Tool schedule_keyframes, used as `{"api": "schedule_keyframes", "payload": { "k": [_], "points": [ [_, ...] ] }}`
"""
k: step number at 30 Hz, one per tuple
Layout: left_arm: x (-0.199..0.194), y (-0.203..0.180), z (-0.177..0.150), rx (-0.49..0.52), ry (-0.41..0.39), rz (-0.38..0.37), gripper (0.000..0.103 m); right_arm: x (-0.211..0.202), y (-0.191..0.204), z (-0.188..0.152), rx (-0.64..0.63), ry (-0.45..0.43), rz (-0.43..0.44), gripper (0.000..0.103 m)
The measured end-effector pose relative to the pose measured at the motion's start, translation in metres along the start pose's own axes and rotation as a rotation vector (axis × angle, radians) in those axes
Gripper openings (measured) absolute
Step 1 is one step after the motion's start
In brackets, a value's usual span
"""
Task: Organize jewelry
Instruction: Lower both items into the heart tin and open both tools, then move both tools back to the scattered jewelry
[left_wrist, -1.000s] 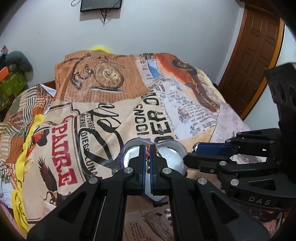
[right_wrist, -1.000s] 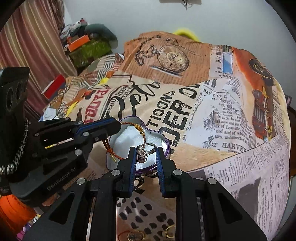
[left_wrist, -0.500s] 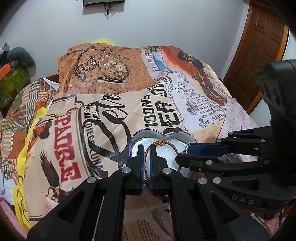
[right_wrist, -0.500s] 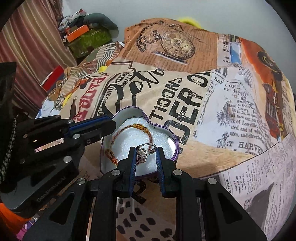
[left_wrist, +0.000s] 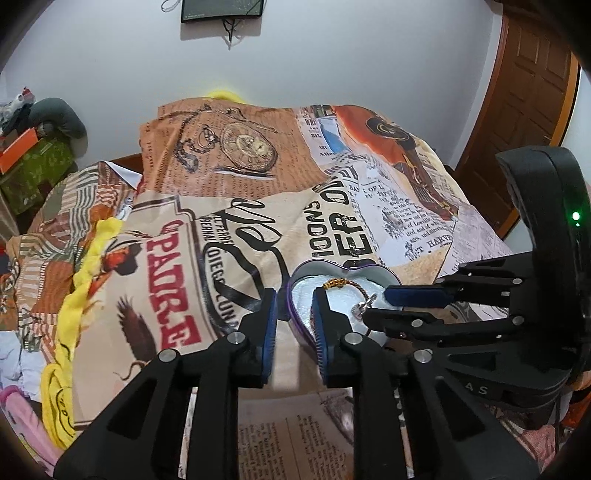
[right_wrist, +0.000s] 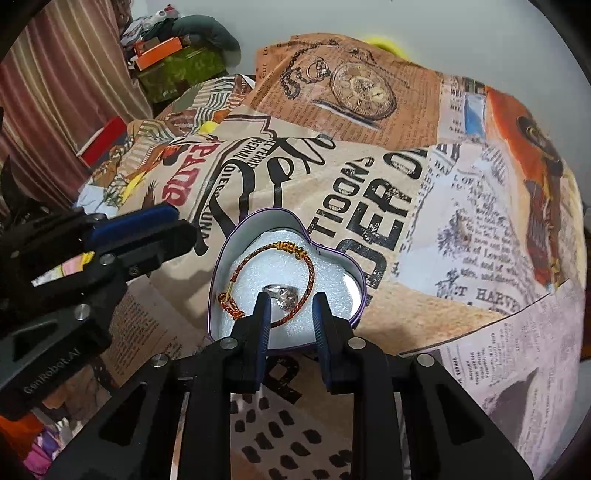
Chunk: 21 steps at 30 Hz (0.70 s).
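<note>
A purple heart-shaped tin with white foam lies on the printed bedcover. A red-gold braided bracelet rests on the foam. A silver ring lies on the foam over the bracelet's near side. My right gripper hangs over the tin's near edge, jaws opening, with the ring loose between the fingertips. My left gripper is at the tin's left rim, jaws opening, nothing between them.
The bedcover slopes off at the right. A yellow cloth bunches on the left side of the bed. Boxes and a striped curtain stand at the left, and a wooden door at the far right.
Both pairs of jaws have parted. The bracelet left the left gripper and lies in the tin; the ring dropped from the right gripper onto the foam. The left gripper drew back leftward.
</note>
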<state>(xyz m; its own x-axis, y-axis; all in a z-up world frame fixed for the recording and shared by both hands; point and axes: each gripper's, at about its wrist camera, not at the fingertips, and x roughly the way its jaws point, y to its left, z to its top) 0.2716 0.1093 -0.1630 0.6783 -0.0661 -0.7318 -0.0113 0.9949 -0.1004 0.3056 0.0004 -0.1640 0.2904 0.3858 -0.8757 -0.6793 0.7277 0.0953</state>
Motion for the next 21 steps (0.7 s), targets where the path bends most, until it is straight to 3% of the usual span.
{"api": "schedule_keyframes", "payload": {
  "k": [4, 11, 18, 21],
  "points": [
    [-0.012, -0.002, -0.001, 0.010, -0.009, 0.014, 0.019, -0.015, 0.007, -0.002, -0.026, -0.035, -0.048, 0.040],
    [-0.038, -0.009, -0.001, 0.017, -0.036, 0.013, 0.020, -0.054, 0.017, -0.011, -0.050, -0.113, -0.089, 0.040],
    [-0.071, -0.024, -0.004, 0.031, -0.082, -0.001, 0.035, -0.085, 0.016, -0.029, -0.005, -0.178, -0.093, 0.040],
    [-0.078, -0.034, -0.008, 0.038, -0.085, -0.014, 0.036, -0.095, 0.010, -0.039, 0.022, -0.197, -0.093, 0.040]
  ]
}}
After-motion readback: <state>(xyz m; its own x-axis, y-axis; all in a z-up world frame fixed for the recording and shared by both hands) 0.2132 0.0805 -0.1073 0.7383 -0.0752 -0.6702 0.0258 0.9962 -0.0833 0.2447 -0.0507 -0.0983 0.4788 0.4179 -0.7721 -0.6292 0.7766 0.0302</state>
